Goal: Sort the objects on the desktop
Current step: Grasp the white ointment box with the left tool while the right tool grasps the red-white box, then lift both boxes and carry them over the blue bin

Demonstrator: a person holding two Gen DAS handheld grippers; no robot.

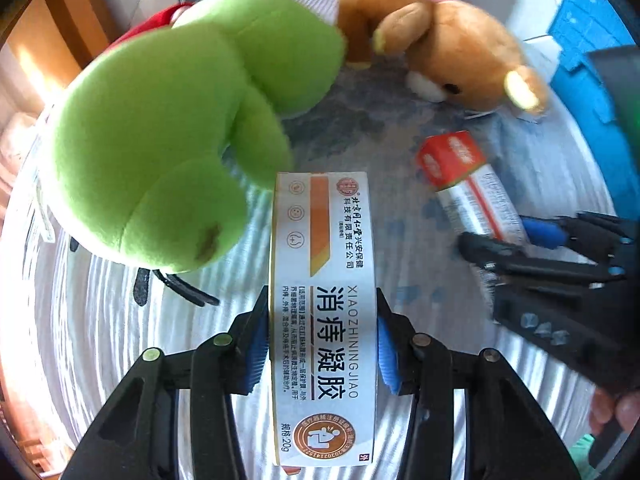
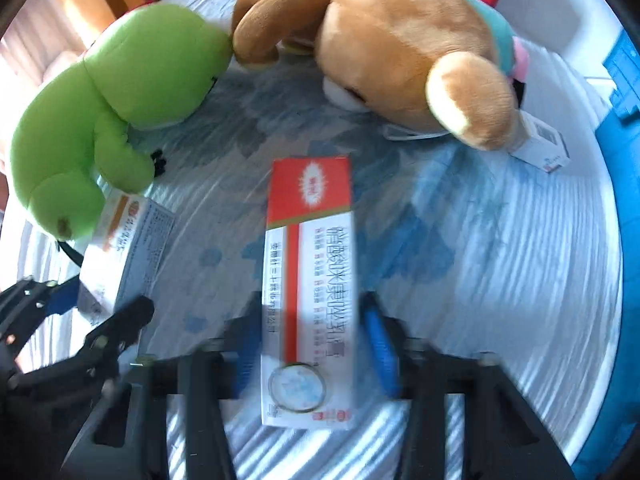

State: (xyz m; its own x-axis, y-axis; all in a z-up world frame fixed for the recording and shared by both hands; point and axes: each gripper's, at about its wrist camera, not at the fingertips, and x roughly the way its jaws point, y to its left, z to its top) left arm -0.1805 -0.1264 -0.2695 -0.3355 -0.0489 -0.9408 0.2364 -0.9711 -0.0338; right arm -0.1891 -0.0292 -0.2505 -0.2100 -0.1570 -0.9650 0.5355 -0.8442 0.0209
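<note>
Sorting has barely begun: the left gripper (image 1: 322,344) is clamped on the white box (image 1: 323,320), the right gripper (image 2: 310,344) on the red box (image 2: 308,292), while the frog (image 1: 160,140), bear (image 1: 448,48) and a small box (image 2: 542,146) wait on the tabletop (image 2: 500,260).

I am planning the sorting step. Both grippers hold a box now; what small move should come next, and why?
Probably lift both boxes straight up. The left gripper is shut on the orange-striped box, the right gripper on the red-and-white box, and the green plush lies close beside them.
</note>
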